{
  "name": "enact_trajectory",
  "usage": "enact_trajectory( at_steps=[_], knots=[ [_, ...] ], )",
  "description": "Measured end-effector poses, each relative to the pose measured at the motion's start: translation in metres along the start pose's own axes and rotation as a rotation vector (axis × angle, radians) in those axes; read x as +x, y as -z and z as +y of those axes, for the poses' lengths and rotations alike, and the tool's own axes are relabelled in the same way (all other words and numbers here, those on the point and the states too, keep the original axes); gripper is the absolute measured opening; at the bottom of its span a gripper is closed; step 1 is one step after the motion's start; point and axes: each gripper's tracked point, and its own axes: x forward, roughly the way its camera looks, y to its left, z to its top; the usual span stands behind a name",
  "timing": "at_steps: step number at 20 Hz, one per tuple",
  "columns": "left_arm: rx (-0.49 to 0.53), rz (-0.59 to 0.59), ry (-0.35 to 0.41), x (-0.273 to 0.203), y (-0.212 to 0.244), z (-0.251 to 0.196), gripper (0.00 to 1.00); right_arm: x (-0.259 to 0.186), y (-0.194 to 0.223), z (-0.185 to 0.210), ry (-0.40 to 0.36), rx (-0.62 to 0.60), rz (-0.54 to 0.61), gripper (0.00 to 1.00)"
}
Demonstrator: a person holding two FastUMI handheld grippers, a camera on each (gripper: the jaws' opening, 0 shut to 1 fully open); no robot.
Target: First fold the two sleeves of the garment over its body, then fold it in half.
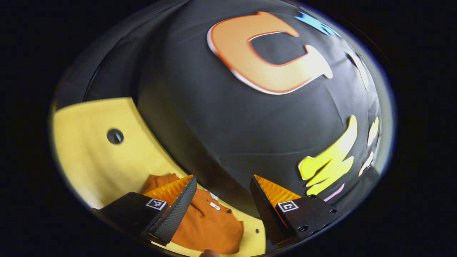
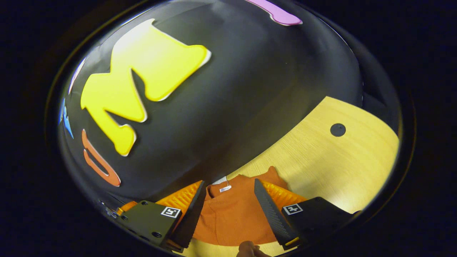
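Note:
An orange knitted garment (image 1: 210,223) lies on the pale wooden table (image 1: 93,157), its collar with a small white label (image 1: 214,205) toward the wall. My left gripper (image 1: 223,185) hangs open above it, nothing between its fingers. In the right gripper view the same garment (image 2: 232,217) lies below my right gripper (image 2: 228,189), which is open too, its fingers held over the collar area and a white label (image 2: 225,189). The sleeves and the lower body are hidden at the bottom of both views.
The table (image 2: 339,164) has a round dark cable hole (image 2: 337,130), also seen as a hole (image 1: 115,136) in the left gripper view. A person's fingertip (image 2: 250,248) shows at the garment's near edge. The black booth wall rises just behind the table.

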Motion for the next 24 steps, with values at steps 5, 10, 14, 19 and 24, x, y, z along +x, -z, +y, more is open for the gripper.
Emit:
enact_trajectory(
  at_steps=[5, 10, 14, 19, 24],
  knots=[
    [0.334, -0.025, -0.089, -0.090, -0.013, -0.019, 0.98, -0.084, -0.021, 0.008, 0.128, -0.275, -0.145, 0.92],
    [0.659, -0.112, -0.161, -0.176, -0.016, -0.042, 0.98, -0.169, -0.030, 0.026, 0.140, -0.432, -0.236, 0.97],
    [0.694, -0.113, -0.195, -0.234, 0.004, -0.052, 0.98, -0.231, -0.015, 0.030, 0.162, -0.570, -0.294, 0.97],
    [0.657, -0.131, -0.218, -0.290, 0.027, -0.049, 1.00, -0.282, 0.034, 0.006, 0.173, -0.629, -0.285, 0.97],
    [0.696, -0.150, -0.206, -0.308, 0.035, -0.056, 0.98, -0.304, 0.083, 0.006, 0.102, -0.620, -0.238, 0.97]
  ],
)
